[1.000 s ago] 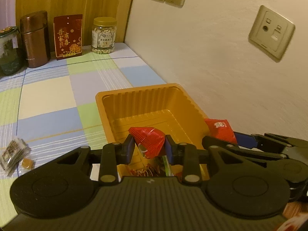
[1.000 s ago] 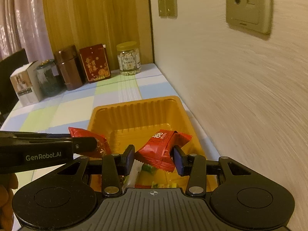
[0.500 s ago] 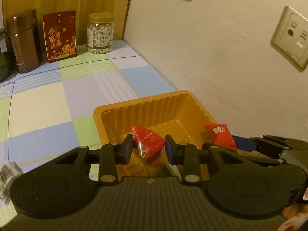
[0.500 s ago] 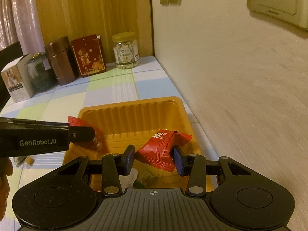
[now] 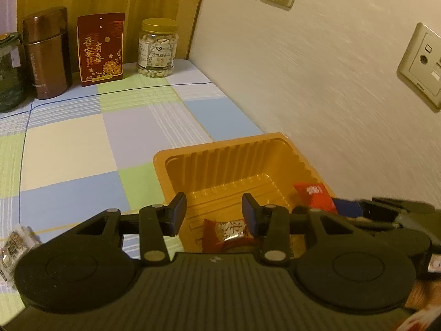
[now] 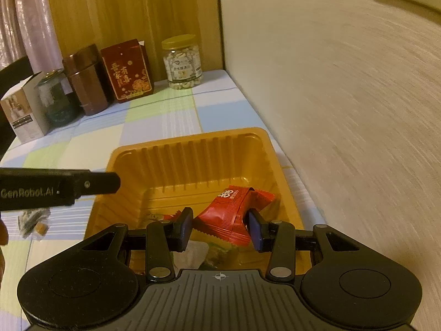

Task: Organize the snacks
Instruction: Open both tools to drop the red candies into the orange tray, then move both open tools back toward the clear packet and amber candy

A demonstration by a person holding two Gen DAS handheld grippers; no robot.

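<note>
A deep orange plastic tray with ribbed walls [image 5: 228, 162] is seen on the checked cloth in pale blue, green and cream [image 5: 69, 143], close against the cream wall [image 5: 317, 82] at 3 o'clock. The left gripper [image 5: 213, 212] is held over the tray's near end. Its jaws have just been opening and are now apart, with nothing between the pads. Below the gap, a small red snack packet with a shiny middle [image 5: 226, 233] is seen lying in the tray. The right gripper [image 6: 220, 227] is clamped on a red foil snack packet with white writing [image 6: 234, 209], which is held above the tray floor. At 12 o'clock a clear nut jar with a gold lid [image 5: 158, 48] is seen standing.
</note>
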